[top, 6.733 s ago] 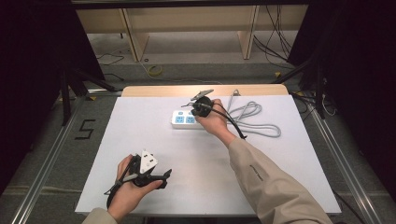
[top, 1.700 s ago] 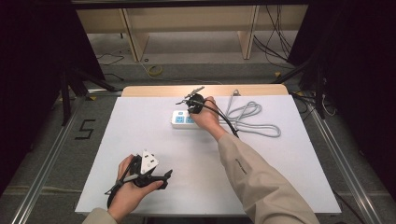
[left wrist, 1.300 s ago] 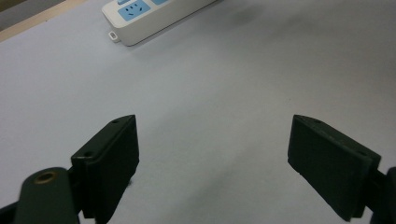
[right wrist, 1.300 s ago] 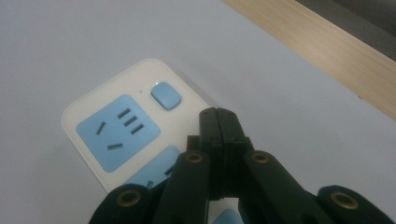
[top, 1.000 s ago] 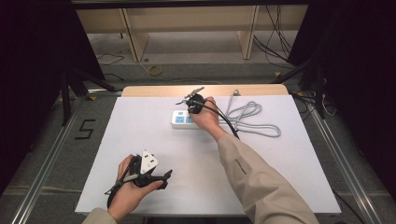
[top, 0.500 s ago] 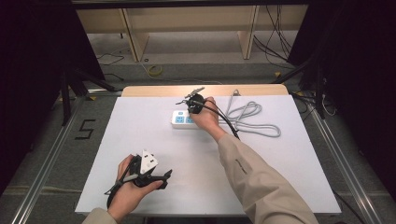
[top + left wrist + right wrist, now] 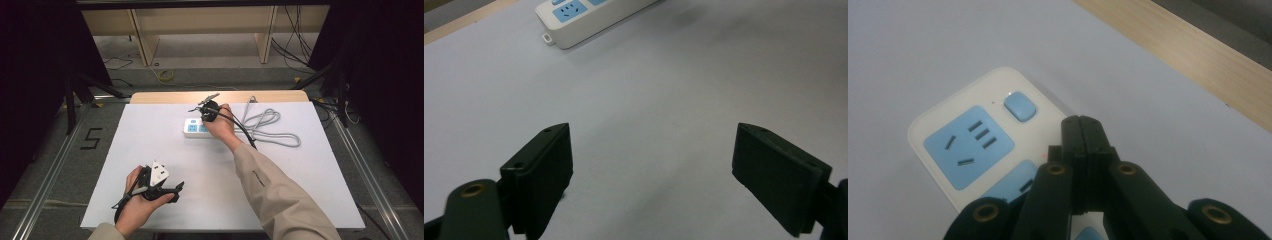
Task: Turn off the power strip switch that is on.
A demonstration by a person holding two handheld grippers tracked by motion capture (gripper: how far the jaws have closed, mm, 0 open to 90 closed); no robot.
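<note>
A white power strip (image 7: 195, 127) with blue sockets lies at the far middle of the white table (image 7: 150, 145), its grey cable (image 7: 270, 127) coiled to the right. My right gripper (image 7: 202, 112) hovers over the strip. In the right gripper view its jaws are pressed flat together, shut (image 7: 1081, 129), with nothing between them, right beside the strip's blue switch button (image 7: 1020, 106) and a blue socket (image 7: 968, 145). My left gripper (image 7: 167, 190) rests near the table's front left, held in a hand. Its jaws stand wide open (image 7: 651, 170) over bare table, with the strip's end (image 7: 574, 15) far ahead.
A wooden strip (image 7: 170, 96) edges the table's far side. Beyond it are wooden shelf legs (image 7: 142, 40) and loose cables (image 7: 295, 40) on the floor. Metal rails (image 7: 55, 165) run along both sides of the table.
</note>
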